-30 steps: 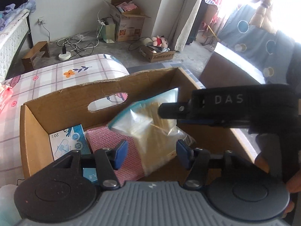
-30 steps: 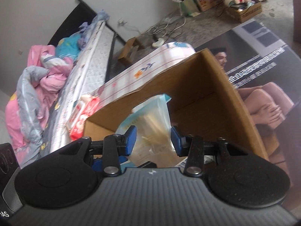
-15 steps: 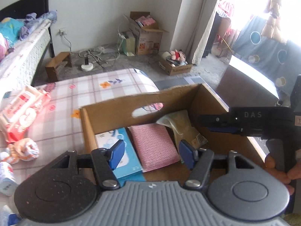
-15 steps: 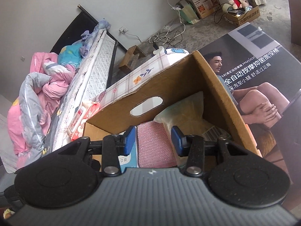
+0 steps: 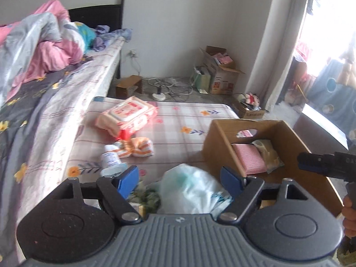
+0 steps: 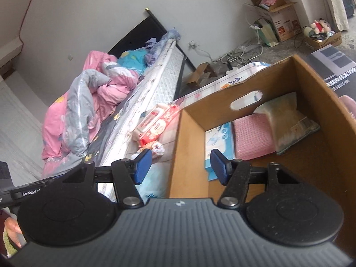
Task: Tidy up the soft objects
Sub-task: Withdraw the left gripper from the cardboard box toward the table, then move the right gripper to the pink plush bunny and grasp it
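Clear zip bag [image 6: 289, 120] of pale yellowish contents lies in the cardboard box [image 6: 329, 102], at its right side, leaning against the far wall beside the handle cutout; long axis runs from the far wall toward the camera, narrow sealed end pointing at the wall, printed label end nearer. Touching its left edge: flat pink textured pack [image 6: 252, 133], long axis the same way. Left of that, a blue-and-white pack [image 6: 219, 142], also lengthwise, against the box's left wall. Left wrist view shows the same pink pack [image 5: 249, 156] and zip bag [image 5: 268, 154] inside the box [image 5: 219, 143].

Outside the box, on the checked floral mattress [image 5: 178, 115]: orange-pink wet wipes pack [image 5: 128, 116], long axis roughly left-right; just nearer, an orange striped rolled cloth [image 5: 136, 148]; a small white bottle [image 5: 110, 159] tilted beside it. White-green plastic bag [image 5: 189, 187] lies just in front of the left gripper [image 5: 179, 179], between its blue pads but not touched; jaws wide and opening, holding nothing. Right gripper [image 6: 180, 166] hangs over the box's near-left corner, jaws about half apart and opening, nothing between the pads. Bed with pink and grey quilt [image 6: 89, 95] left of the mattress.
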`<action>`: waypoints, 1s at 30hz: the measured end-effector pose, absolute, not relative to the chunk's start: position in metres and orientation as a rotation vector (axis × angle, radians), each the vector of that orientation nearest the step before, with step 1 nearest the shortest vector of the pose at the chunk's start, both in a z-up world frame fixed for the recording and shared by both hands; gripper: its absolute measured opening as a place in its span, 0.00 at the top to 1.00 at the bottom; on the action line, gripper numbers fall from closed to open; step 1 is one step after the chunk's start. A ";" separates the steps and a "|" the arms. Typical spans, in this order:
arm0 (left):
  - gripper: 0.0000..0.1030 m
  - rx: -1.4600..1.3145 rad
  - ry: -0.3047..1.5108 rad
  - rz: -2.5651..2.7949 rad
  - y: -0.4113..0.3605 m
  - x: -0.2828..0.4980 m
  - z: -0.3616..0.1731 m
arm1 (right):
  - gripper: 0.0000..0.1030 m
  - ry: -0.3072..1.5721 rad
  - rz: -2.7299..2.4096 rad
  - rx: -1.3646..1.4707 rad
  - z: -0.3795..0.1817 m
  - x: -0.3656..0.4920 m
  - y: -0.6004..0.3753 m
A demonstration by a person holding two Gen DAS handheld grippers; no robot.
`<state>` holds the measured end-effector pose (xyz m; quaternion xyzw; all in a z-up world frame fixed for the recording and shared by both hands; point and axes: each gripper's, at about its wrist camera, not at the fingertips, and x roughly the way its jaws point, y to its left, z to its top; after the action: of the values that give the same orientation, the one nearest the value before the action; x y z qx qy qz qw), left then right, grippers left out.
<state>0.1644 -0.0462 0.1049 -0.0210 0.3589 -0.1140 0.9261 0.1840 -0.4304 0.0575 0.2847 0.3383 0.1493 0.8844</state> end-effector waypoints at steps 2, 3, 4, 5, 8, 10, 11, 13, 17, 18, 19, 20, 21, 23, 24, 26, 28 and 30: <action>0.20 -0.063 0.731 -0.185 -0.020 0.148 0.104 | 0.44 0.707 0.357 0.595 0.057 0.172 -0.408; 0.20 -0.080 0.727 -0.165 -0.011 0.141 0.102 | 0.44 0.711 0.383 0.601 0.057 0.165 -0.395; 0.20 -0.101 0.721 -0.148 0.000 0.132 0.099 | 0.44 0.715 0.407 0.608 0.056 0.160 -0.385; 0.20 -0.123 0.721 -0.135 0.013 0.122 0.095 | 0.44 0.718 0.428 0.616 0.055 0.155 -0.373; 0.20 -0.149 0.730 -0.105 0.034 0.099 0.082 | 0.44 0.736 0.482 0.627 0.053 0.141 -0.339; 0.20 -0.135 0.748 -0.097 0.041 0.088 0.072 | 0.44 0.745 0.512 0.619 0.053 0.134 -0.317; 0.20 -0.129 0.758 -0.094 0.044 0.082 0.066 | 0.44 0.750 0.524 0.616 0.052 0.130 -0.308; 0.21 -0.129 0.777 -0.096 0.050 0.071 0.055 | 0.44 0.767 0.544 0.611 0.049 0.124 -0.292; 0.21 -0.135 0.826 -0.113 0.053 0.050 0.026 | 0.44 0.813 0.563 0.607 0.039 0.111 -0.265; 0.22 -0.134 0.836 -0.114 0.053 0.047 0.020 | 0.44 0.829 0.567 0.609 0.035 0.109 -0.258; 0.22 -0.135 0.850 -0.114 0.053 0.044 0.013 | 0.44 0.846 0.571 0.608 0.030 0.107 -0.252; 0.23 -0.140 0.862 -0.115 0.053 0.041 0.006 | 0.44 0.860 0.573 0.604 0.026 0.105 -0.246; 0.25 -0.144 0.870 -0.119 0.054 0.038 -0.003 | 0.44 0.874 0.577 0.597 0.022 0.103 -0.239; 0.30 -0.151 0.904 -0.103 0.055 0.037 -0.019 | 0.44 0.896 0.575 0.580 0.012 0.100 -0.228; 0.35 -0.155 0.921 -0.096 0.056 0.037 -0.026 | 0.44 0.914 0.569 0.573 0.006 0.100 -0.223; 0.38 -0.163 0.931 -0.088 0.058 0.037 -0.037 | 0.44 0.941 0.569 0.568 -0.005 0.100 -0.214; 0.43 -0.159 0.940 -0.075 0.058 0.038 -0.045 | 0.45 0.955 0.562 0.558 -0.013 0.101 -0.207; 0.48 -0.142 0.942 -0.061 0.056 0.039 -0.051 | 0.46 0.964 0.558 0.539 -0.021 0.102 -0.197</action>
<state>0.0386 0.0562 -0.0510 -0.0684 0.4532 -0.0293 0.8883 0.1016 -0.1974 -0.0213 0.2528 0.4519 0.2616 0.8145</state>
